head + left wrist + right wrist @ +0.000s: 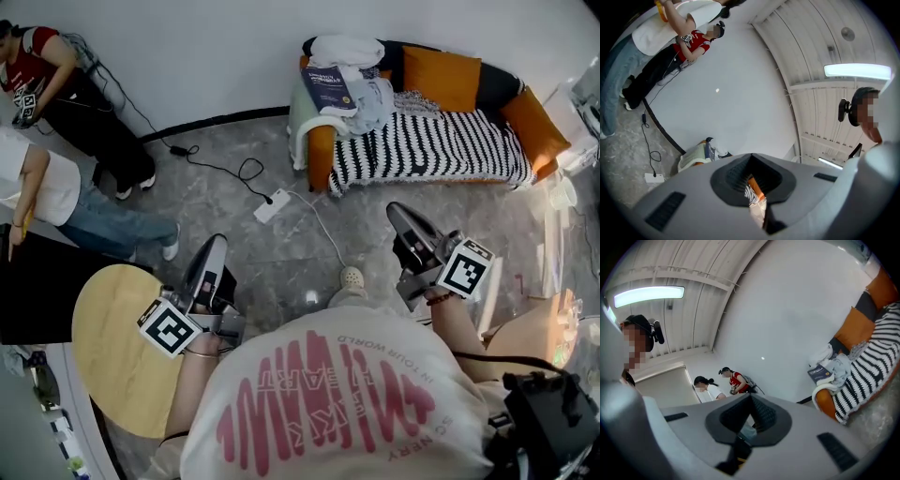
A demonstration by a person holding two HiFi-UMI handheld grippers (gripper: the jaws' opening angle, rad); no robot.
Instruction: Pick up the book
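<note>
Both my tongs are pressed together, and their own cameras show nothing caught between the tips. The left gripper hangs just past the edge of the round wooden table. The right gripper is out over the grey floor. Both point level toward the sofa.

The book has a dark blue cover and lies tilted on a heap of pale clothes at the sofa's left end, above the orange arm. It is well apart from both grippers. A black-and-white striped blanket covers the seat beside it.

A white power strip with its cable lies on the floor between me and the sofa. Two people are at the far left, one in a red top and one in jeans.
</note>
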